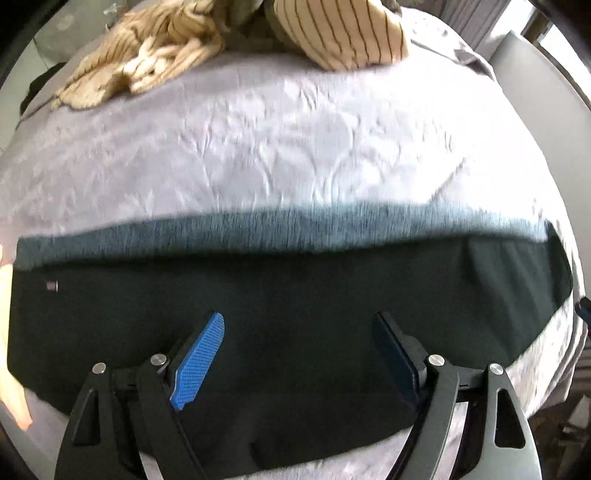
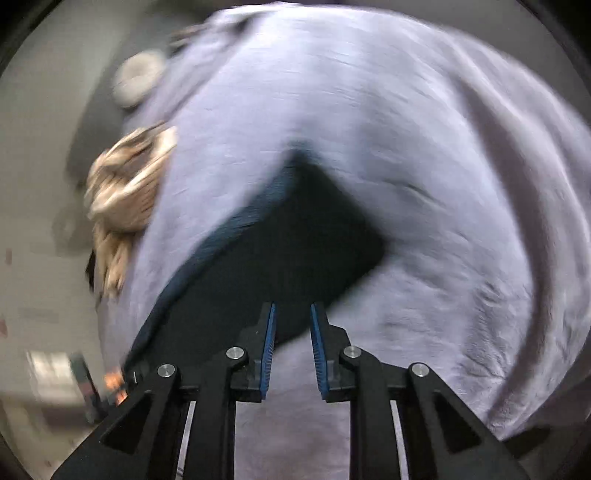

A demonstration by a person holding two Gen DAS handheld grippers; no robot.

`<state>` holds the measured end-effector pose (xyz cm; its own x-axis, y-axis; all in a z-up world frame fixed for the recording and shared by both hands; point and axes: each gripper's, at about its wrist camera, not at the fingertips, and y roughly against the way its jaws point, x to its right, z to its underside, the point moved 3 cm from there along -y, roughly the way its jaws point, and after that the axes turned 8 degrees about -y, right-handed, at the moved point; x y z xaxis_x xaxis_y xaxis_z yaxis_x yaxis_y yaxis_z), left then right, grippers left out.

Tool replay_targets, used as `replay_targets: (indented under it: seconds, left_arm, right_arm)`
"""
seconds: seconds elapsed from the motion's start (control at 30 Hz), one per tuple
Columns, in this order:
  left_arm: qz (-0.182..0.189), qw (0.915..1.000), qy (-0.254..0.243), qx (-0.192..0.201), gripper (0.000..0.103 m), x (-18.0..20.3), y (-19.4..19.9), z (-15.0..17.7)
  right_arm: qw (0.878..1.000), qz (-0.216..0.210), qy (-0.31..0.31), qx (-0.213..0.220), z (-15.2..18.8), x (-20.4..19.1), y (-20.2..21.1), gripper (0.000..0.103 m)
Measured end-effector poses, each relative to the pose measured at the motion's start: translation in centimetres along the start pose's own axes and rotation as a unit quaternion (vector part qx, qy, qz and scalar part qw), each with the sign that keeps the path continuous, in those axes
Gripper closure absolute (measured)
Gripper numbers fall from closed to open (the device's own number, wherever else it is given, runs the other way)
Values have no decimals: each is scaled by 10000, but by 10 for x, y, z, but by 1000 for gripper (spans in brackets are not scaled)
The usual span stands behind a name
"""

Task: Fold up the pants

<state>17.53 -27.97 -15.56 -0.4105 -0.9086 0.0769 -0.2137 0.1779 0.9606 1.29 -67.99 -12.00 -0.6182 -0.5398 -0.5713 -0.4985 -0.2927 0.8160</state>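
Black pants (image 1: 295, 280) lie folded in a long band across a pale lilac bed sheet (image 1: 295, 140), with a blue-grey strip (image 1: 258, 229) along their far edge. My left gripper (image 1: 299, 316) hangs just over the dark cloth, pointing steeply down; its jaws are wide open with nothing between its blue pads. In the right wrist view the pants (image 2: 295, 236) show as a dark wedge on the sheet (image 2: 406, 110). My right gripper (image 2: 293, 305) hovers over their near edge. Its pads stand a narrow gap apart and grip no cloth. That view is blurred.
A crumpled beige striped cloth (image 1: 147, 55) and a cream striped pillow (image 1: 340, 29) lie at the far end of the bed. A hand (image 1: 11, 295) shows at the left edge. Beside the bed, the beige cloth (image 2: 125, 192) and a pale round object (image 2: 136, 79) are visible.
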Motion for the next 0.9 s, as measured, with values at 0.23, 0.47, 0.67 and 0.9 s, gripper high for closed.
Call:
replay_targets:
  seconds: [0.23, 0.47, 0.67, 0.9]
  left_arm:
    - [-506, 9987, 9, -22, 19, 15, -65, -53]
    - [-650, 9972, 342, 152, 13, -26, -66, -89]
    - [-910, 9955, 86, 234, 13, -94, -7, -38]
    - [-1477, 9846, 906, -239, 6, -203, -10, 60]
  right_arm:
    - [9814, 135, 1746, -782, -4, -118, -137, 78]
    - [9876, 578, 1419, -336, -49, -116, -179, 78]
    - [9873, -831, 812, -1084, -5, -120, -119, 67]
    - [9346, -1876, 402, -2994, 170, -170, -177, 63]
